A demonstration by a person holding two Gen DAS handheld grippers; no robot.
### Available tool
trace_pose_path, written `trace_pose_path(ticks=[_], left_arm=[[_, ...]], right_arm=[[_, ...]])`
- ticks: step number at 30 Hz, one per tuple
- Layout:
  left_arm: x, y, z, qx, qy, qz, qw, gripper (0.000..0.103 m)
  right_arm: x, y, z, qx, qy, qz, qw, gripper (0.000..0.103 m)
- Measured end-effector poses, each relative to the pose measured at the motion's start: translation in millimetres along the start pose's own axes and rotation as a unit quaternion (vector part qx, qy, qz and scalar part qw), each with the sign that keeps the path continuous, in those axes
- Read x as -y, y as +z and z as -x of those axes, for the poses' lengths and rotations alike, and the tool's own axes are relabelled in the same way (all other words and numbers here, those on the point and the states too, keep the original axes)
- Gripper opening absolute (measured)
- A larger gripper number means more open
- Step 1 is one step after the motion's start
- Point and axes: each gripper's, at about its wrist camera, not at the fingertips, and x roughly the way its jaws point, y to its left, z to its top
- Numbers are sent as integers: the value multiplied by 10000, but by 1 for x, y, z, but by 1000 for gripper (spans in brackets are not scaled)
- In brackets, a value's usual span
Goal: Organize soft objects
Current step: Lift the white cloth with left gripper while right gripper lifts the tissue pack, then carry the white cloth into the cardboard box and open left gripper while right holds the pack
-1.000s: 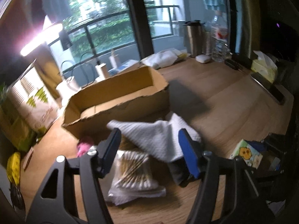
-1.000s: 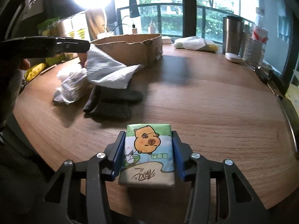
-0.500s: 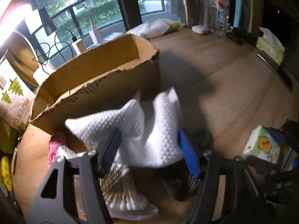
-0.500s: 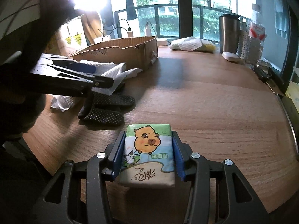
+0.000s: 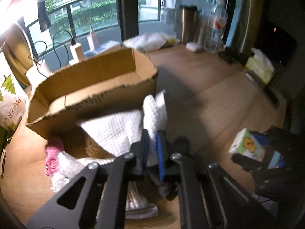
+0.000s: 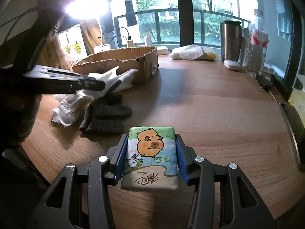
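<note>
Pointing steeply down, the left gripper (image 5: 152,148) pinches a fold of the white cloth (image 5: 122,131); just beyond it stands the cardboard box (image 5: 91,87). Level and low, the right gripper (image 6: 151,152) clamps the tissue pack (image 6: 151,156), black gloves (image 6: 106,118) ahead-left.

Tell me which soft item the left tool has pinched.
The white waffle cloth, clamped in the left tool; the black gloves and pink item lie untouched.
</note>
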Motion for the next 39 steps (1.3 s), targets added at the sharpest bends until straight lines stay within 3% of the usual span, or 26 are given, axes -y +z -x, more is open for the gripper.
trace_pose_path(ticks=[12,20,39], left_arm=[[-33,19,65,793,-202,202,9964,3],[-61,38,107,1443,-254,298,9888,3],[-102,77,136,2180,-295,454,9744,3]], right_arm=[[-24,37,1,401,25,247,9989,49],[-33,66,3,704,-6,417,9967,49],[-44,126,-13,1013,9,579,9932,49]])
